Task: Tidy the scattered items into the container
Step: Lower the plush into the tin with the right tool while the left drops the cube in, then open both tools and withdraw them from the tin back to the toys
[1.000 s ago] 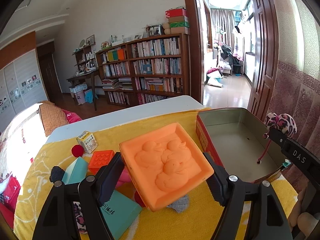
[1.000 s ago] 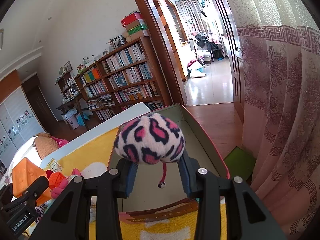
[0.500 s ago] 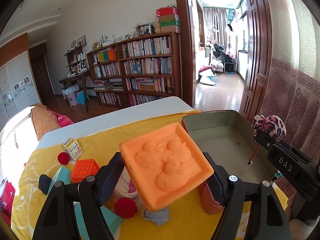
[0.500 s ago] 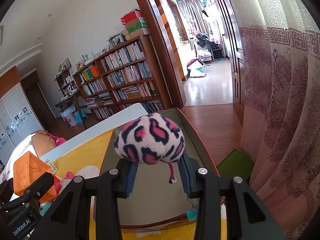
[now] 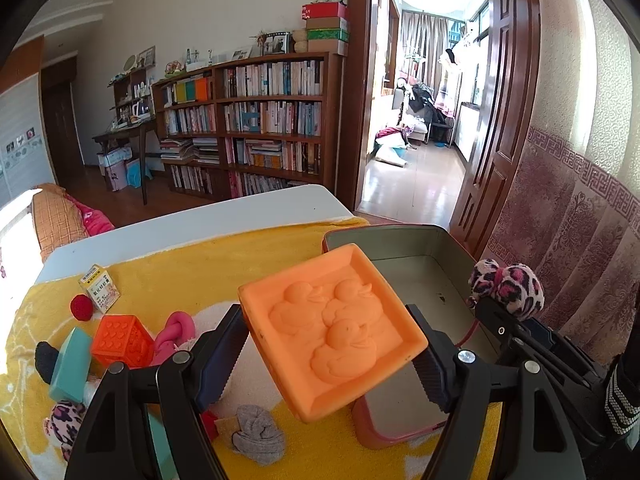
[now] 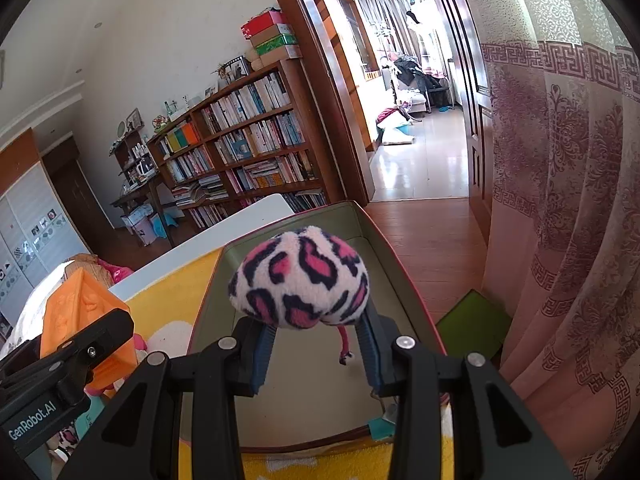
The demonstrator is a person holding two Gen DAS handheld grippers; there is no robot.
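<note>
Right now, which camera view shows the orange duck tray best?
The left wrist view: the orange duck tray fills the centre, its duck relief facing the camera. The right wrist view shows only its side, partly behind the left gripper.

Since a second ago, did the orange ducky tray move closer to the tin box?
Yes. The orange duck tray in the left gripper moved toward the tin; it now overlaps the tin's near-left corner instead of sitting beside it.

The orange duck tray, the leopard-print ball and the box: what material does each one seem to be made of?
Orange duck tray: probably soft silicone or foam, matte, with rounded moulded ducks. Leopard-print ball: plush fleece fabric, with fuzzy pile visible. Box: likely tin metal, with thin walls, a dull grey sheen inside and a red painted outside.
</note>
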